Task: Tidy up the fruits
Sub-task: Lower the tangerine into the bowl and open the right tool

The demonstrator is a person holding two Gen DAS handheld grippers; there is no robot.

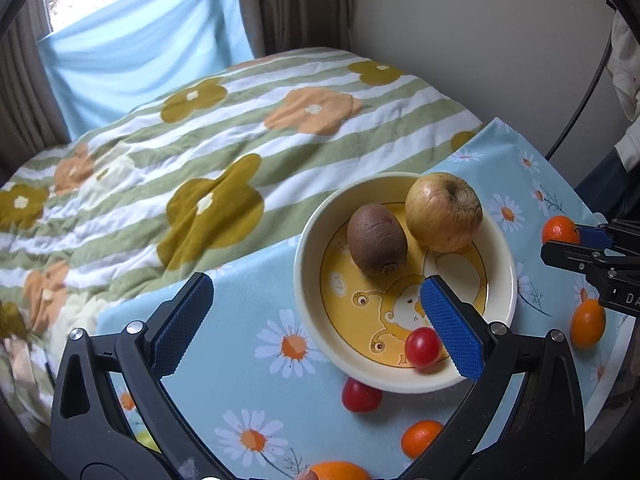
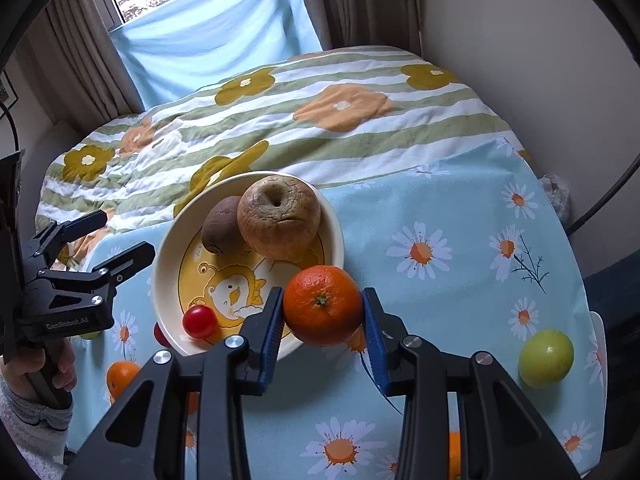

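The right claw is clamped on a mandarin, a blue pad pressed to each side, and holds it just off the near rim of the bowl. Beyond that claw, inside the bowl, a wrinkled apple leans against a kiwi, and a cherry tomato lies at the bowl's near edge, to the claw's left. Off to its right a green fruit sits alone on the daisy-print cloth covering the desk; I'd guess a lime or green plum, though the lens bends that corner.

The left claw stands spread wide with nothing between its pads, its right pad over the bowl beside the tomato in it. A second cherry tomato lies on the cloth just outside the rim, within that claw's span. Two small orange fruits lie further to its right. A hand grips its handle. Behind the desk is a bed with a flowered quilt.
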